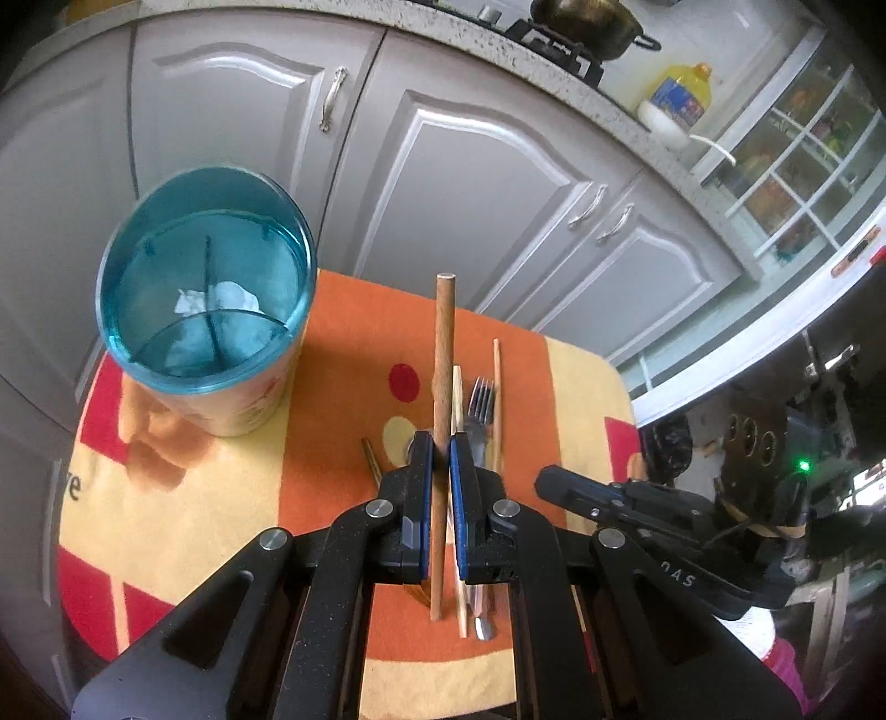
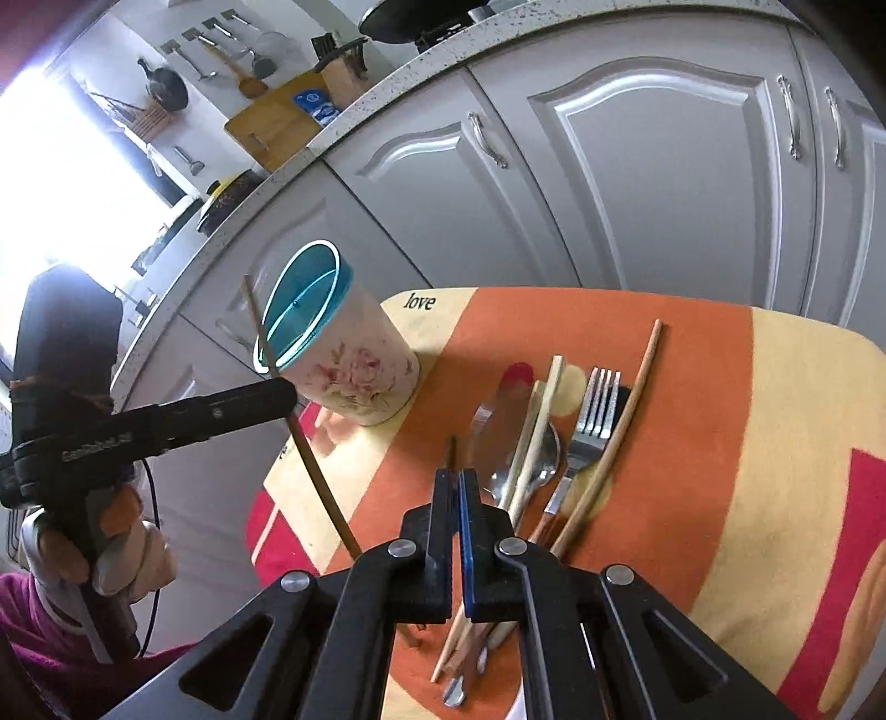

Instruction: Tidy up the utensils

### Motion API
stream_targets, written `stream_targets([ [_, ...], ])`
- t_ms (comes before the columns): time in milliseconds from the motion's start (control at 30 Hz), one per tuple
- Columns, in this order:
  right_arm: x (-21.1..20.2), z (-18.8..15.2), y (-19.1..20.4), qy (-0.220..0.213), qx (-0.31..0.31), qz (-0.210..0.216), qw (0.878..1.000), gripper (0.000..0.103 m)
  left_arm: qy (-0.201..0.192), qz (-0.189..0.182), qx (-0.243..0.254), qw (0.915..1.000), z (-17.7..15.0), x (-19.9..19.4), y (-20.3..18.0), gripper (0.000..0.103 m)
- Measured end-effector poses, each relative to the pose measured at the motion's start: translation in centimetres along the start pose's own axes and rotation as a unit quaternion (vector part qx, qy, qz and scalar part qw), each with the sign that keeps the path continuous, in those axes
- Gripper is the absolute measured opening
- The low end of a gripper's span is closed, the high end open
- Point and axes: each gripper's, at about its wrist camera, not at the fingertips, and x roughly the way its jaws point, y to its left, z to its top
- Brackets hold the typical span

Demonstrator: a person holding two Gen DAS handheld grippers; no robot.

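A blue-rimmed floral cup point(image 1: 205, 299) stands at the left of the orange towel point(image 1: 343, 343); it also shows in the right wrist view point(image 2: 338, 354). My left gripper point(image 1: 441, 443) is shut on a brown wooden stick point(image 1: 444, 354), lifted off the towel and pointing forward; in the right wrist view the stick point(image 2: 310, 459) passes beside the cup's rim. On the towel lie pale chopsticks point(image 2: 531, 432), a fork point(image 2: 592, 421), a spoon point(image 2: 498, 443) and a long wooden stick point(image 2: 614, 432). My right gripper point(image 2: 457, 476) is shut and empty, just above the utensils.
Grey cabinet doors point(image 1: 476, 183) stand right behind the towel. The countertop above carries a pot point(image 1: 587, 22) and an oil bottle point(image 1: 681, 94). The right gripper's body point(image 1: 653, 515) sits close to the right of my left gripper.
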Motion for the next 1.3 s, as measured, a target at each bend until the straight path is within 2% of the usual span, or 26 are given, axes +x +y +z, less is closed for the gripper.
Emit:
stream_targets([
  [133, -0.4, 0.3, 1.3, -0.003, -0.017, 0.0, 1.0, 0.002, -0.011, 0.0, -0.002, 0.9999, 0.0, -1.3, 0.3, 0.005],
  [233, 0.1, 0.5, 1.3, 0.009, -0.023, -0.04, 0.999, 0.002, -0.014, -0.001, -0.004, 0.9999, -0.2, -1.7, 0.5, 0.005],
  [300, 0.5, 0.4, 0.5, 0.015, -0.018, -0.074, 0.997, 0.008, -0.014, -0.002, -0.006, 0.9999, -0.2, -1.8, 0.5, 0.005],
  [367, 1.1, 0.1, -0.6, 0.024, -0.013, -0.093, 0.995, 0.021, -0.013, -0.004, -0.009, 0.9999, -0.4, -1.9, 0.7, 0.005],
  [433, 1.7, -0.3, -1.7, 0.04, -0.006, -0.104, 0.994, 0.027, -0.013, -0.005, -0.01, 0.9998, -0.2, -2.0, 0.8, 0.005],
  [533, 2.2, -0.9, -2.9, 0.058, -0.021, -0.143, 0.988, 0.027, -0.013, -0.006, -0.013, 0.9998, 0.0, -1.9, 0.9, 0.005],
  [600, 2.2, -0.7, -3.8, 0.056, -0.01, -0.137, 0.989, 0.028, -0.012, -0.007, -0.016, 0.9998, 0.1, -1.7, 0.9, 0.005],
  [667, 2.4, -0.4, -4.5, 0.053, 0.0, -0.131, 0.99, 0.039, -0.009, -0.008, -0.018, 0.9998, 0.0, -1.5, 0.9, 0.005],
  [900, 4.8, 0.8, -6.7, 0.063, -0.001, -0.122, 0.991, 0.039, -0.002, -0.005, -0.021, 0.9998, 0.1, -1.2, 0.7, 0.005],
  [1067, 5.8, 1.4, -7.3, 0.065, -0.021, -0.079, 0.995, 0.038, -0.002, -0.001, -0.024, 0.9997, 0.4, -1.0, 0.7, 0.005],
  [1167, 6.4, 1.5, -7.2, 0.088, -0.021, -0.042, 0.995, 0.018, 0.0, 0.0, -0.024, 0.9997, 0.4, -0.8, 0.7, 0.005],
  [1300, 5.9, 1.6, -6.4, 0.098, -0.037, -0.04, 0.994, 0.006, 0.003, -0.001, -0.024, 0.9997, 0.5, -0.6, 0.7, 0.005],
])
